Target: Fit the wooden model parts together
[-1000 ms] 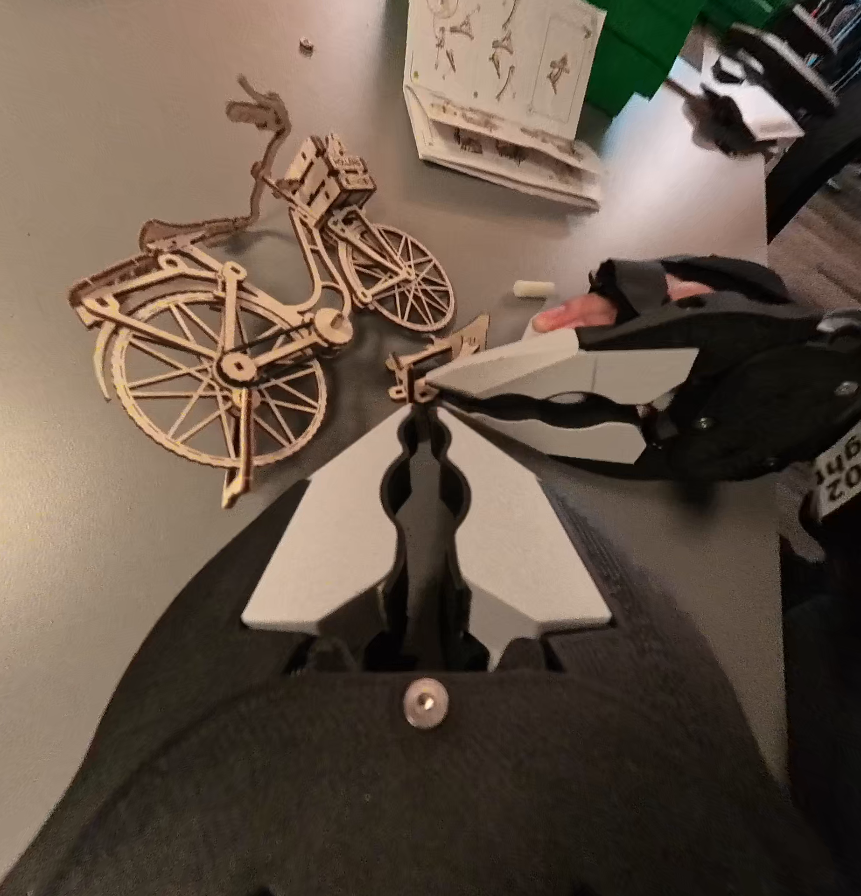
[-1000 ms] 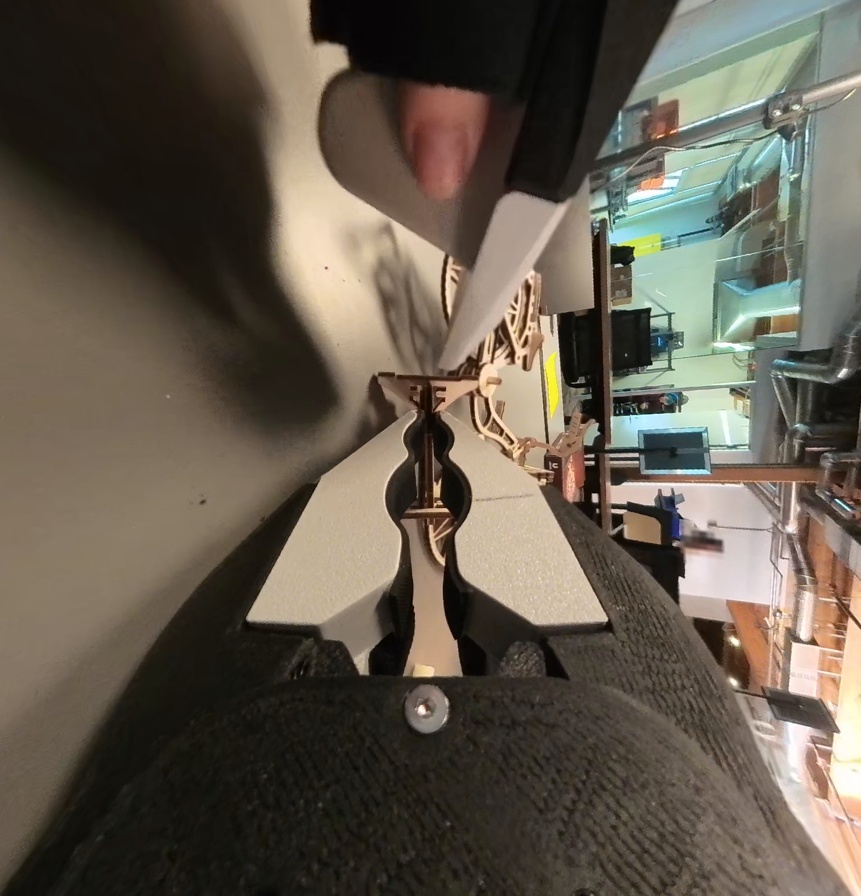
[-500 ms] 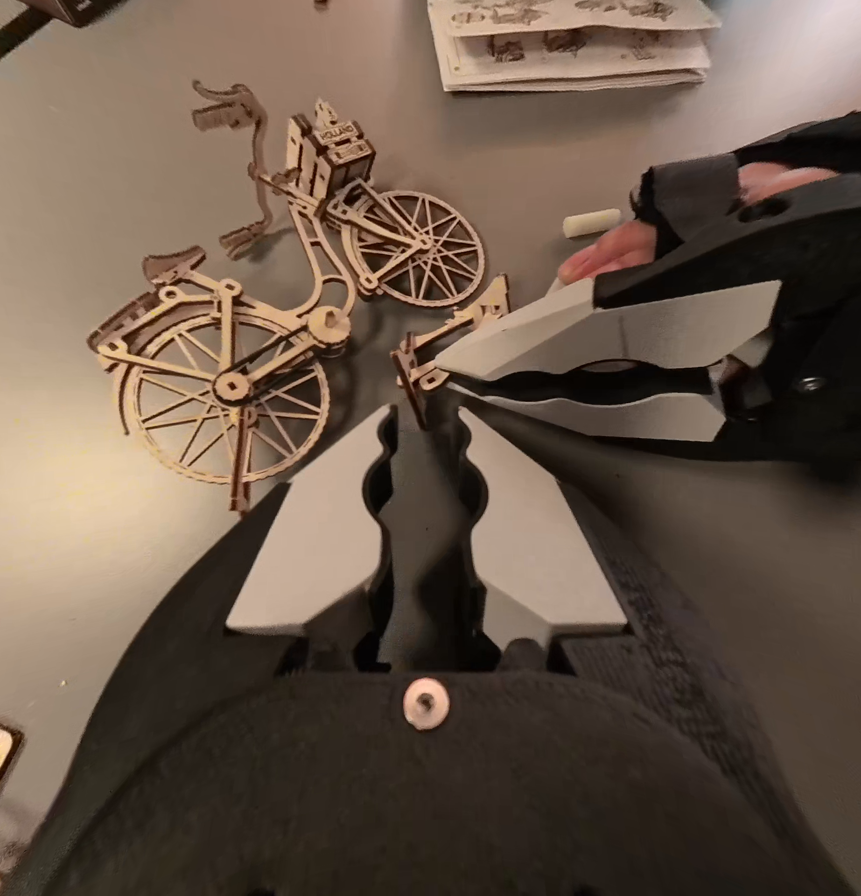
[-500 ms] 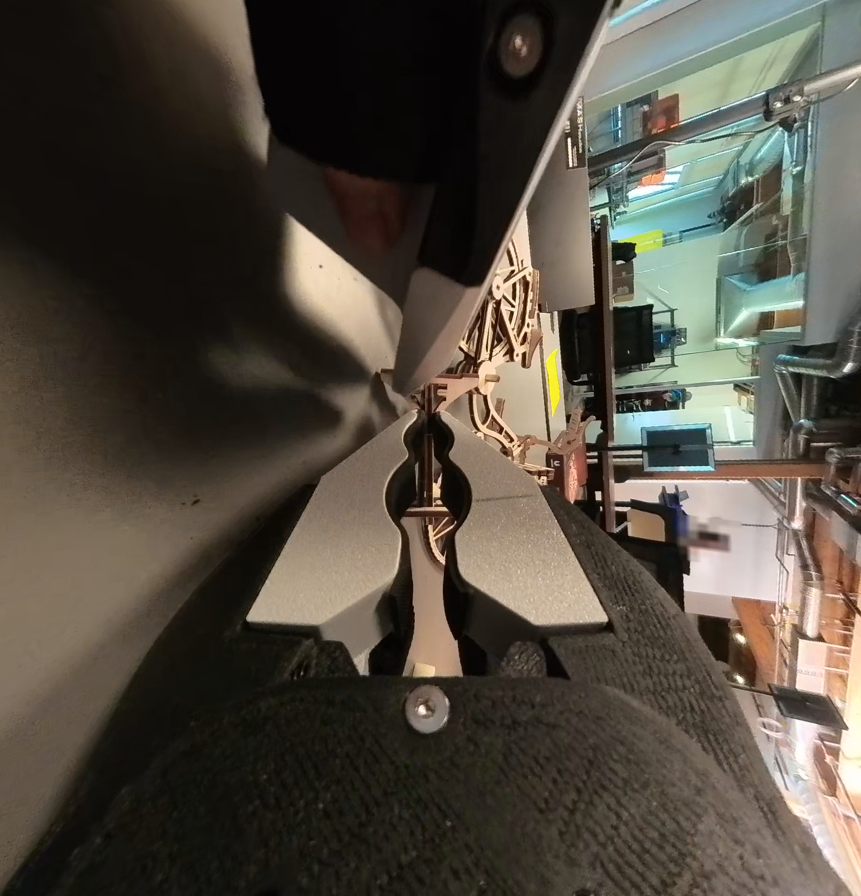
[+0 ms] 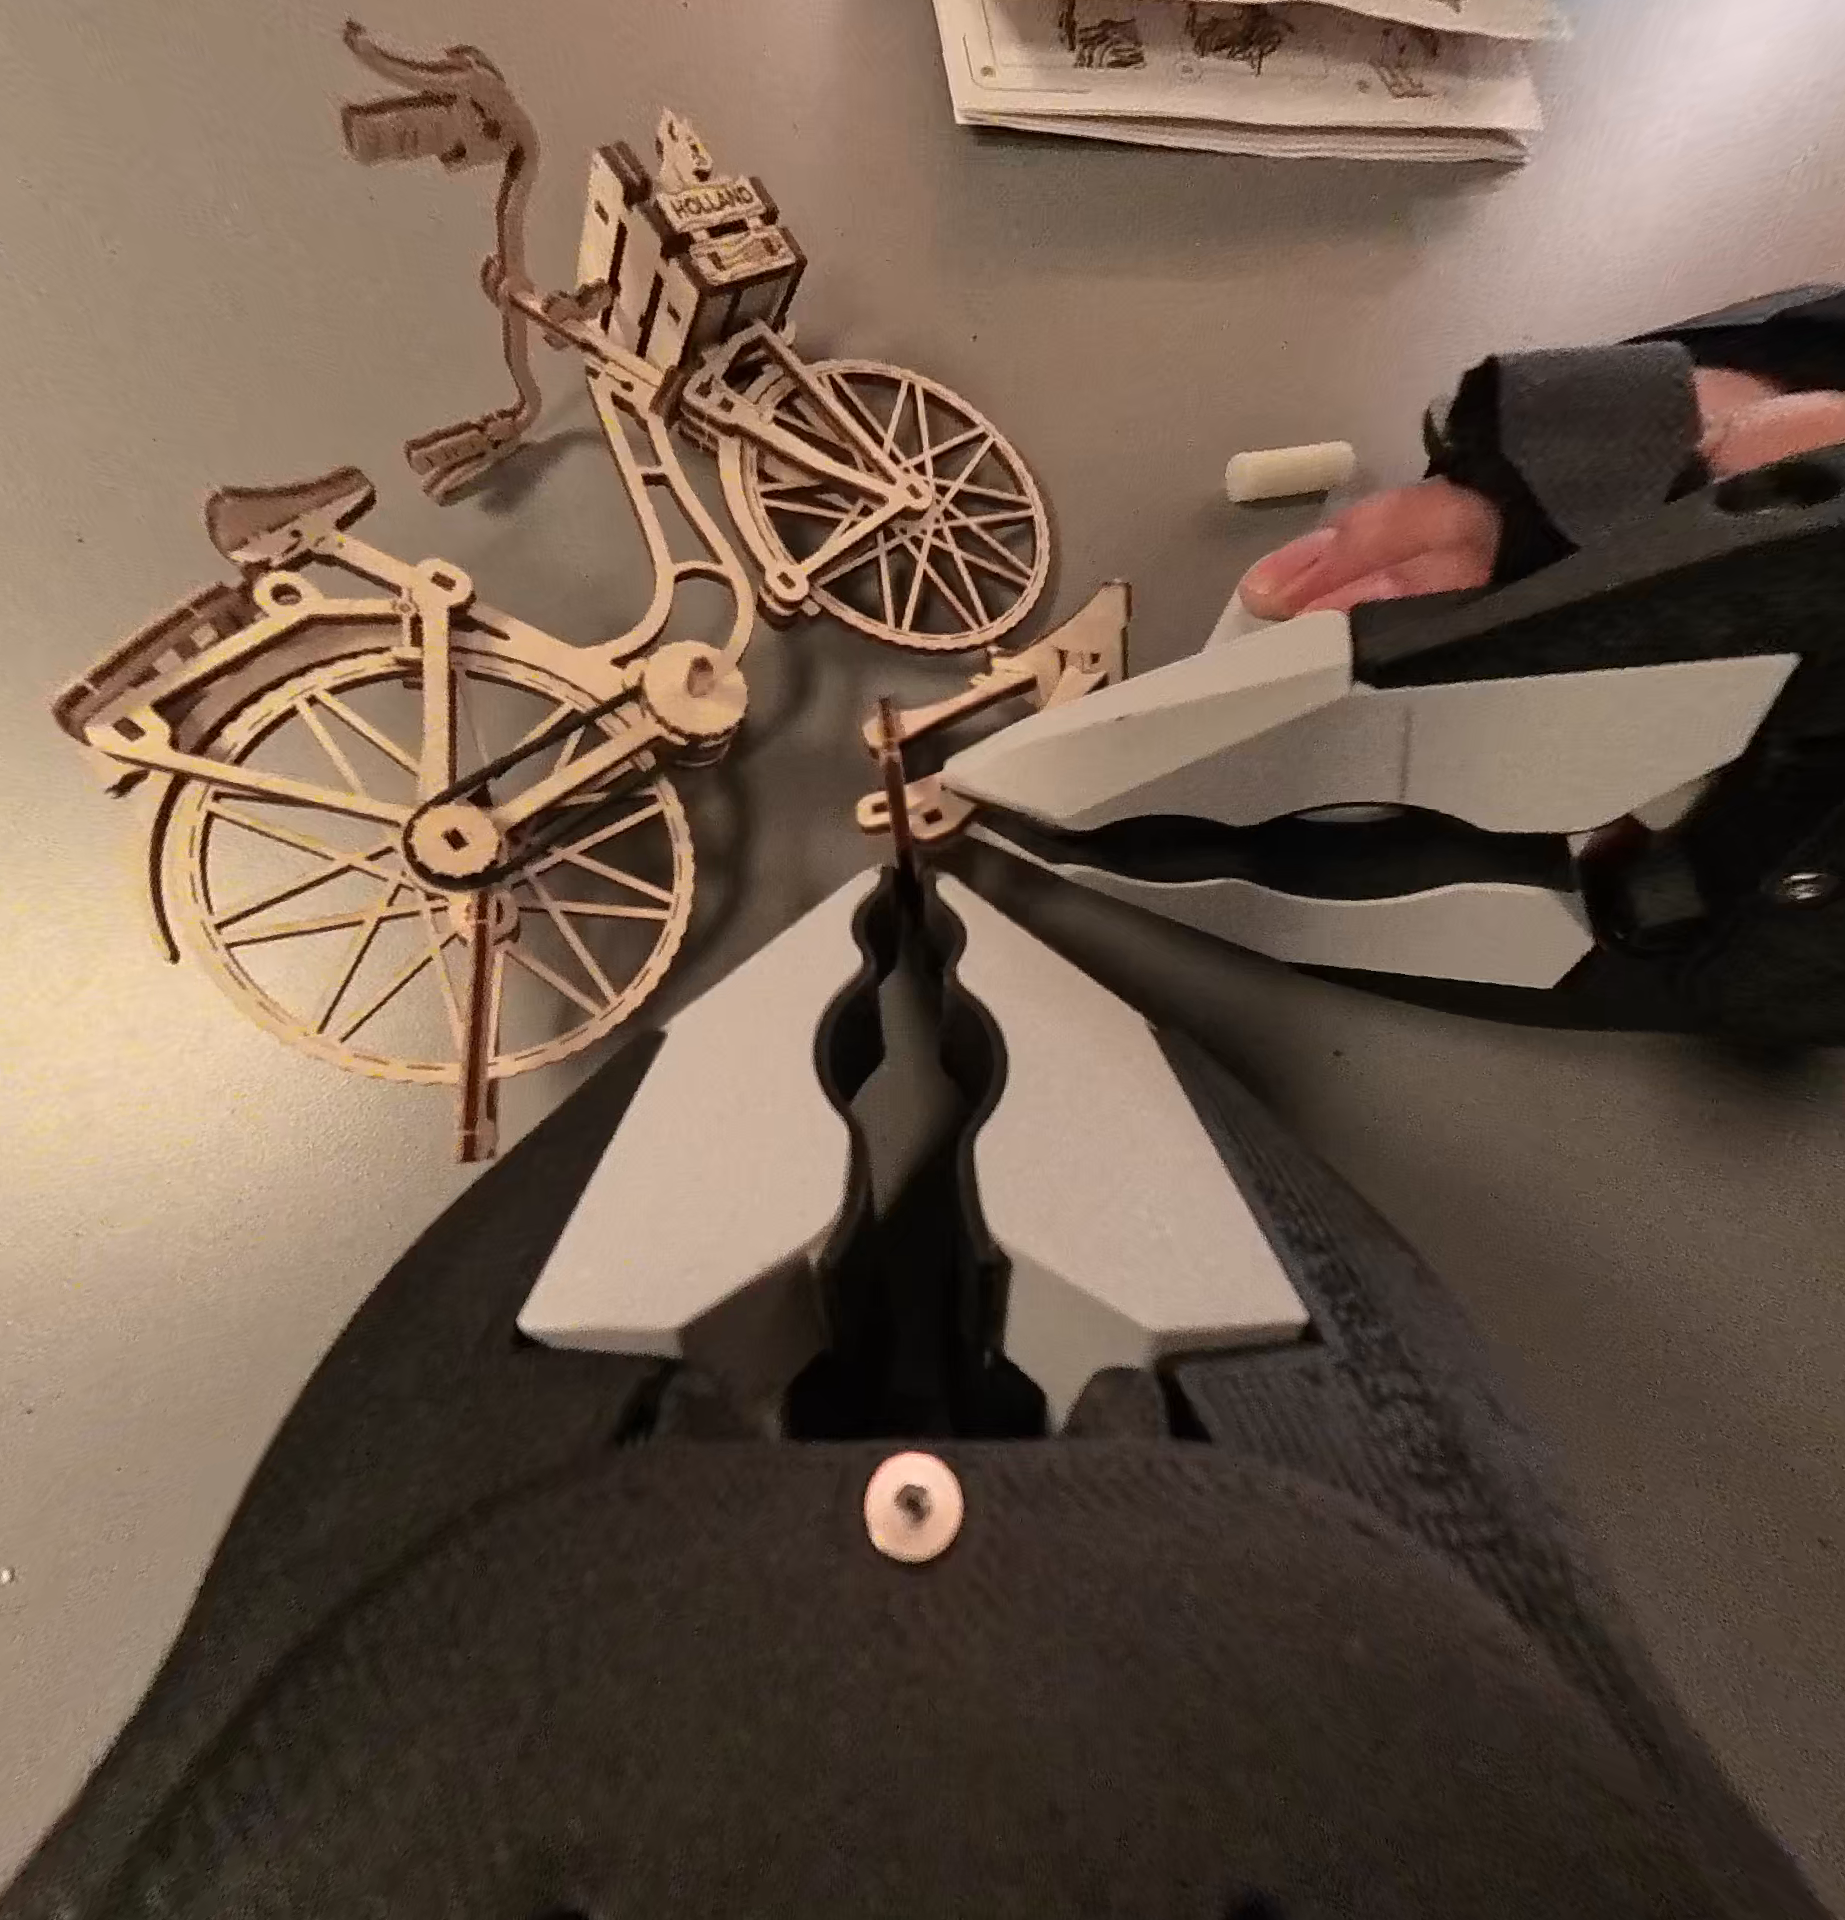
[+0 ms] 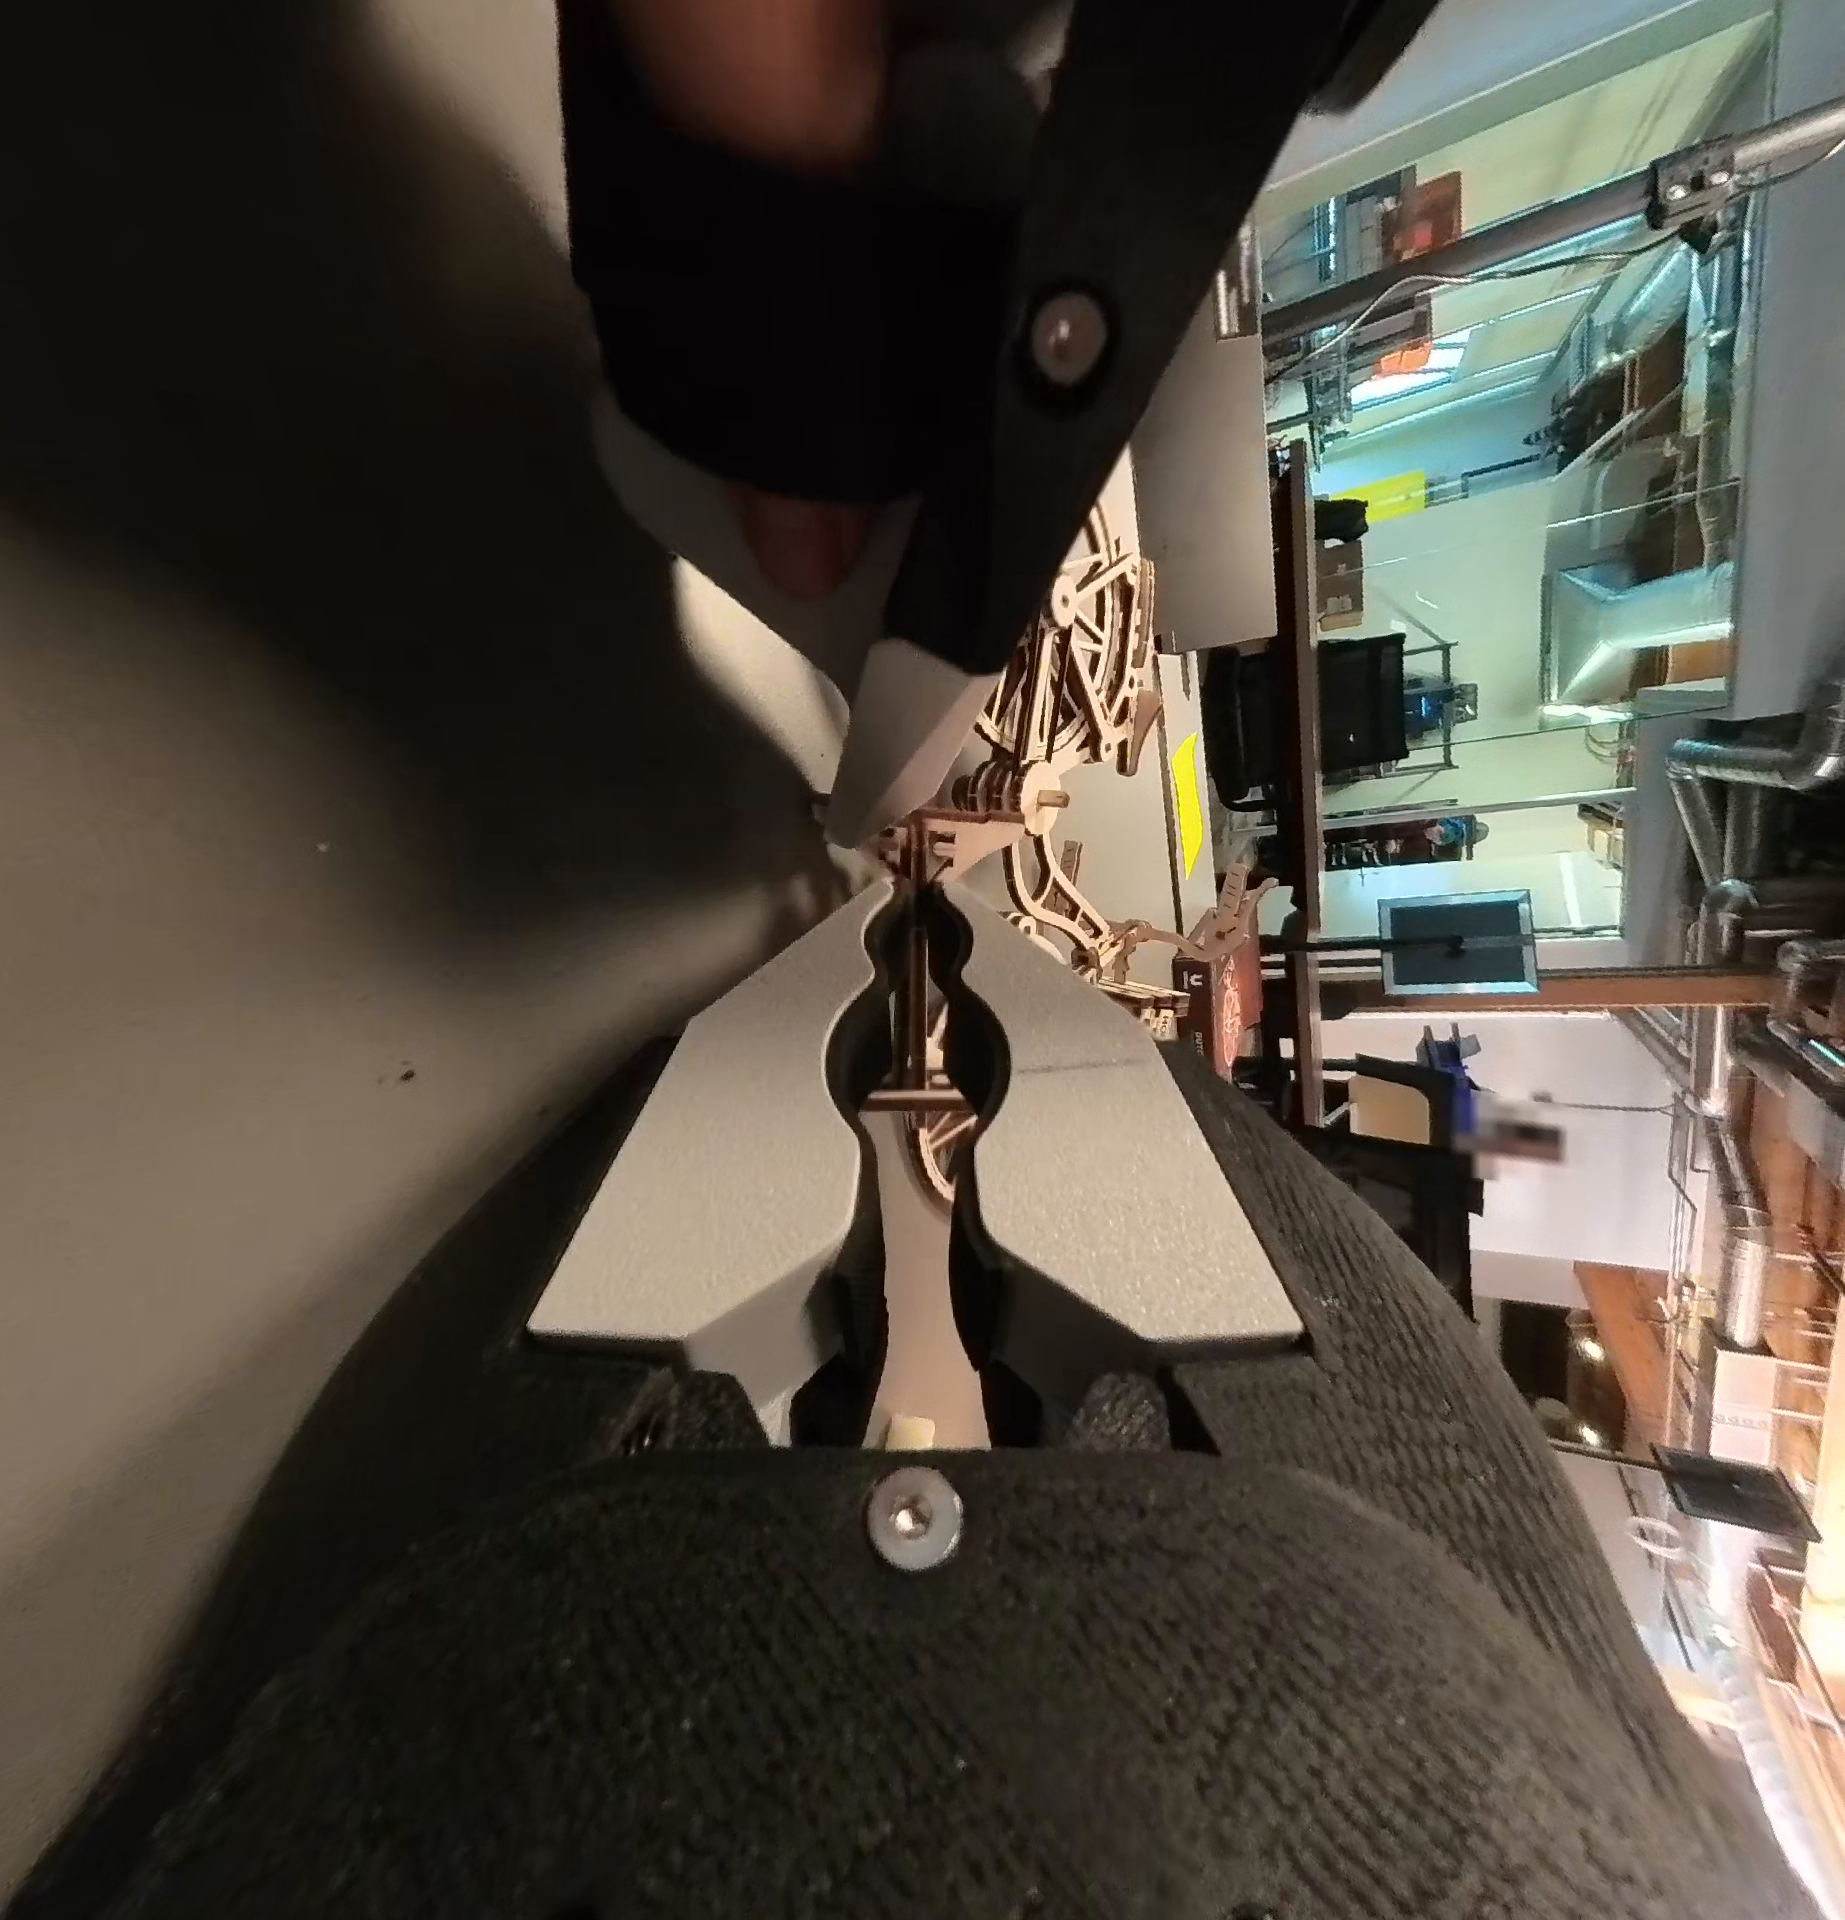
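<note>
A wooden bicycle model (image 5: 544,665) lies on its side on the grey table (image 5: 118,1247). It also shows behind the fingers in the right wrist view (image 6: 1063,665). My right gripper (image 5: 954,816) comes in from the right, shut on a small wooden part (image 5: 1011,696) held just above the table. In its own view (image 6: 913,899) the part's thin strip (image 6: 913,997) runs between the fingers. My left gripper (image 5: 904,881) is closed on the thin cross piece (image 5: 892,790) at the part's near end. Its tip (image 6: 866,800) shows from above in the right wrist view.
A folded instruction booklet (image 5: 1240,94) lies at the table's far edge. A small white cylinder (image 5: 1290,473) lies by the person's gloved fingers (image 5: 1365,551). A small brown box (image 6: 1219,987) stands beyond the bicycle. Shelves and room fittings fill the background.
The left gripper was closed a second ago, opened half a second ago, and has closed again on the part's cross piece. The right gripper has kept its hold on the part.
</note>
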Tool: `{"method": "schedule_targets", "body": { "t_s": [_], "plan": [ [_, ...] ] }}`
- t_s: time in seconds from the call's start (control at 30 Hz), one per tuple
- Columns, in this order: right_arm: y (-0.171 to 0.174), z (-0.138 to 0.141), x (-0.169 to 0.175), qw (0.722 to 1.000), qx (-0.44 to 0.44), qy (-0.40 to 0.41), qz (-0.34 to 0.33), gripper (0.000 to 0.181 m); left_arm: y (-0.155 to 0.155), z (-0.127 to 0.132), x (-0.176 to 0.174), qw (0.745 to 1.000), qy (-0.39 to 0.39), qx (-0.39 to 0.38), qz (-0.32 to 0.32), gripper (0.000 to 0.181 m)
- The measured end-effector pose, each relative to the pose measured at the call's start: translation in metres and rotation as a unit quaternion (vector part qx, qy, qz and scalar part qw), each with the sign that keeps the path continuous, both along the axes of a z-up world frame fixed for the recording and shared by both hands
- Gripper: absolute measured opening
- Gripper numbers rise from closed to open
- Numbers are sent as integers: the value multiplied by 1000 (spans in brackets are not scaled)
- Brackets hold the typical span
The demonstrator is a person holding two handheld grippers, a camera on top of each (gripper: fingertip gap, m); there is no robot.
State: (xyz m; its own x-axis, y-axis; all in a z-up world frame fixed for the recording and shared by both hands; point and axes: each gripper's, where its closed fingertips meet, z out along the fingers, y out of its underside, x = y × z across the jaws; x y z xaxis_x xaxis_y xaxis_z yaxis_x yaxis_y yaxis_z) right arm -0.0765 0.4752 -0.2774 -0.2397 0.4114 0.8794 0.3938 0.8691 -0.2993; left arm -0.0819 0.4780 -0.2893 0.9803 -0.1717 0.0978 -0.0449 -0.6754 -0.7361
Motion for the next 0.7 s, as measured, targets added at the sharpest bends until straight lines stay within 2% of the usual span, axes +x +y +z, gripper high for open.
{"method": "schedule_targets", "body": {
  "t_s": [0.33, 0.7],
  "plan": [
    [4, 0, -3, 1000, -14, -3, -14, 0, 1, 0, 8, 1000, -13, 6, 2, 3],
    [10, 1, -10, 1000, -11, 3, -9, 0, 0, 0, 4, 999, 36, 11, -4, 2]
  ]
}}
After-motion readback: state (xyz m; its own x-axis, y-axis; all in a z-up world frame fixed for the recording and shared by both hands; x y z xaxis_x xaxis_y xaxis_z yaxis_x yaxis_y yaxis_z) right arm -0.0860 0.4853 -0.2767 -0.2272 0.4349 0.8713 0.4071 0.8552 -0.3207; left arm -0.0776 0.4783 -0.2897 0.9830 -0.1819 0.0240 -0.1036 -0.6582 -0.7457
